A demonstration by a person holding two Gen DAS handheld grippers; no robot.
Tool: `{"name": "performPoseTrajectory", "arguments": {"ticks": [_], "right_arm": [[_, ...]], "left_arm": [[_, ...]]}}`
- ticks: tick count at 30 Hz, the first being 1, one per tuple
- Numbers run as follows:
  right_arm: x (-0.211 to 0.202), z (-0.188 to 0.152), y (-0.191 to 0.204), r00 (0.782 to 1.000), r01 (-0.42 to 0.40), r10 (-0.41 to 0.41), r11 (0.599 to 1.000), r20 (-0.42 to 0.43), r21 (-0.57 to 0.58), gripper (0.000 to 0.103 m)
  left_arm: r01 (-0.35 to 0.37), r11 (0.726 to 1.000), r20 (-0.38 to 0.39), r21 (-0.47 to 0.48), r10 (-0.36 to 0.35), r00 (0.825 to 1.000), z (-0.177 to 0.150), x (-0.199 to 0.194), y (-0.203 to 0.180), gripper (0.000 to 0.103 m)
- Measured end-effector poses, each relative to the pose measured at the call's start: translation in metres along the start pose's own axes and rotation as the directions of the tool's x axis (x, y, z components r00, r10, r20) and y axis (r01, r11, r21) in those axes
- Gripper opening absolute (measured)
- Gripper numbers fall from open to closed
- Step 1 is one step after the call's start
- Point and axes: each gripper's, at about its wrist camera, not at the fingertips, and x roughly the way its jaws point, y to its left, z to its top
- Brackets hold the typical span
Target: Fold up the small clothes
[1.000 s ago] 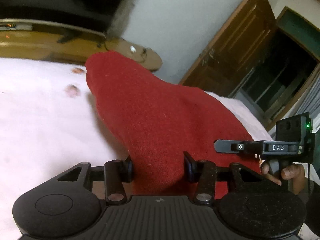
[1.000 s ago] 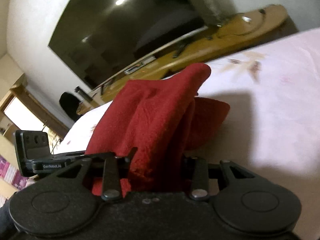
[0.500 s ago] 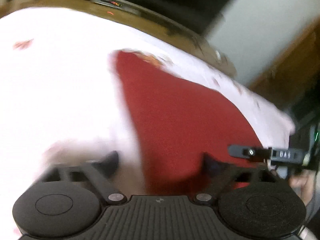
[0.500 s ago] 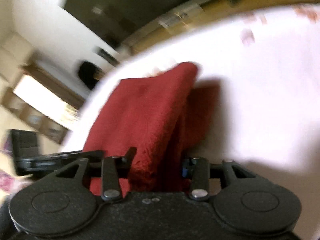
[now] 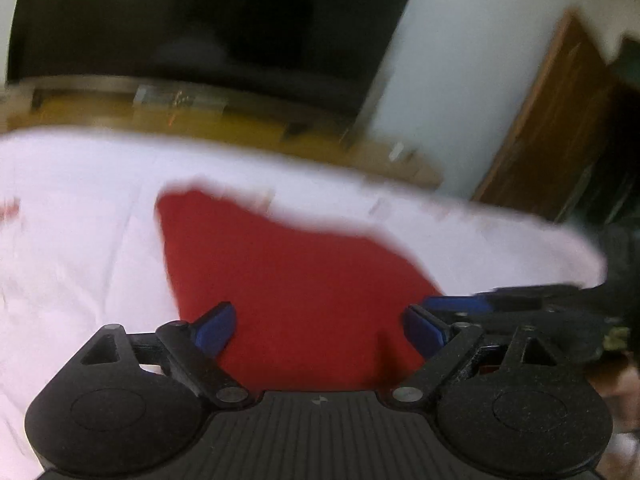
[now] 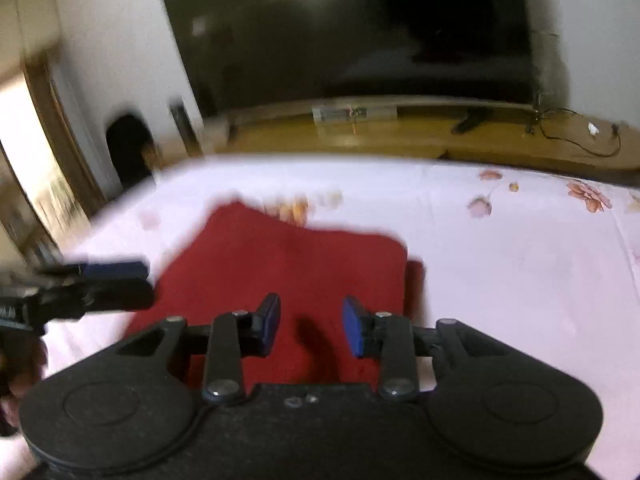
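Observation:
A red cloth [image 5: 288, 280] lies flat and folded on the pale pink bed sheet [image 5: 72, 240]. It also shows in the right wrist view [image 6: 288, 264]. My left gripper [image 5: 320, 326] is wide open just above the cloth's near edge and holds nothing. My right gripper [image 6: 310, 324] is open with a smaller gap, above the cloth's near edge, and is empty. The right gripper shows at the right in the left wrist view [image 5: 500, 304]. The left gripper shows at the left in the right wrist view [image 6: 104, 284].
A large dark TV [image 6: 360, 32] stands on a long wooden cabinet [image 6: 440, 136] beyond the bed. A brown wooden door [image 5: 560, 128] is at the right. The sheet has flower prints [image 6: 588, 194] at the far right.
Both grippers held the red cloth up; they brought it down onto the sheet, opened and let it go. The cloth now lies flat.

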Motion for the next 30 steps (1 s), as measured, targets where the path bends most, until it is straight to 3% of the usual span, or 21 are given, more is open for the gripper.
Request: {"name": "performPoseTrajectory", "arguments": {"ticks": [1,3,5,6,9,12,14,17,18,19,22,24,26,30], "right_arm": [[0.015,-0.002,0.003,0.996,0.059,-0.060,0.998,-0.071,-0.023,0.028],[0.018,-0.003,-0.001,0.994,0.076,-0.076,0.997,-0.084,-0.007,0.028],[0.003,0.005,-0.002,0.989,0.104,-0.102,0.994,-0.104,0.016,0.027],[-0.010,0.005,0.003,0.992,0.108,-0.107,0.994,-0.073,0.001,0.029],[-0.059,-0.014,0.014,0.999,0.051,-0.051,0.998,0.007,-0.047,0.034],[-0.067,-0.042,0.023,0.999,0.014,-0.017,0.996,-0.035,-0.091,0.031],[-0.040,-0.060,0.027,0.984,0.097,-0.117,0.984,-0.133,-0.150,0.029],[-0.025,-0.062,0.021,0.978,0.166,-0.183,0.974,-0.100,-0.157,0.029],[-0.022,-0.060,0.023,0.965,0.223,-0.244,0.955,-0.091,-0.194,0.036],[-0.021,-0.060,0.023,0.954,0.264,-0.290,0.936,-0.082,-0.232,0.036],[-0.034,-0.055,0.012,0.952,0.272,-0.288,0.951,-0.104,-0.144,0.033],[-0.060,-0.054,0.020,0.964,0.259,-0.265,0.957,-0.031,-0.128,0.039],[-0.092,-0.057,0.029,0.984,0.179,-0.176,0.978,0.037,-0.105,0.042],[-0.155,-0.087,0.049,0.984,0.129,-0.119,0.989,0.135,-0.072,0.078]], "left_arm": [[-0.019,0.999,-0.009,0.034,0.020,1.000,-0.002,0.009,-0.001,0.095],[-0.047,0.996,-0.008,0.074,0.048,0.999,0.001,0.007,-0.012,0.097],[-0.048,0.996,0.026,0.077,0.046,0.999,0.000,-0.023,-0.016,0.096],[-0.038,0.997,0.059,0.069,0.034,0.998,-0.004,-0.040,-0.019,0.096],[-0.004,1.000,0.114,-0.025,0.007,0.993,-0.035,-0.085,-0.018,0.096],[-0.057,0.998,0.050,-0.019,0.058,0.997,-0.064,-0.084,-0.022,0.096],[-0.141,0.990,-0.075,0.013,0.142,0.987,-0.080,-0.060,-0.023,0.097],[-0.146,0.989,-0.050,0.001,0.146,0.988,-0.089,-0.074,-0.023,0.097],[-0.147,0.989,-0.029,-0.004,0.147,0.989,-0.091,-0.084,-0.023,0.097],[-0.162,0.987,-0.015,0.000,0.162,0.987,-0.093,-0.090,-0.023,0.097],[-0.196,0.980,0.031,-0.016,0.197,0.980,-0.106,-0.124,-0.022,0.097],[-0.205,0.977,0.059,-0.053,0.208,0.976,-0.117,-0.151,-0.020,0.097],[-0.230,0.971,0.100,-0.068,0.236,0.967,-0.132,-0.178,-0.034,0.097],[-0.256,0.963,0.139,-0.079,0.265,0.954,-0.153,-0.225,-0.076,0.100]]}}
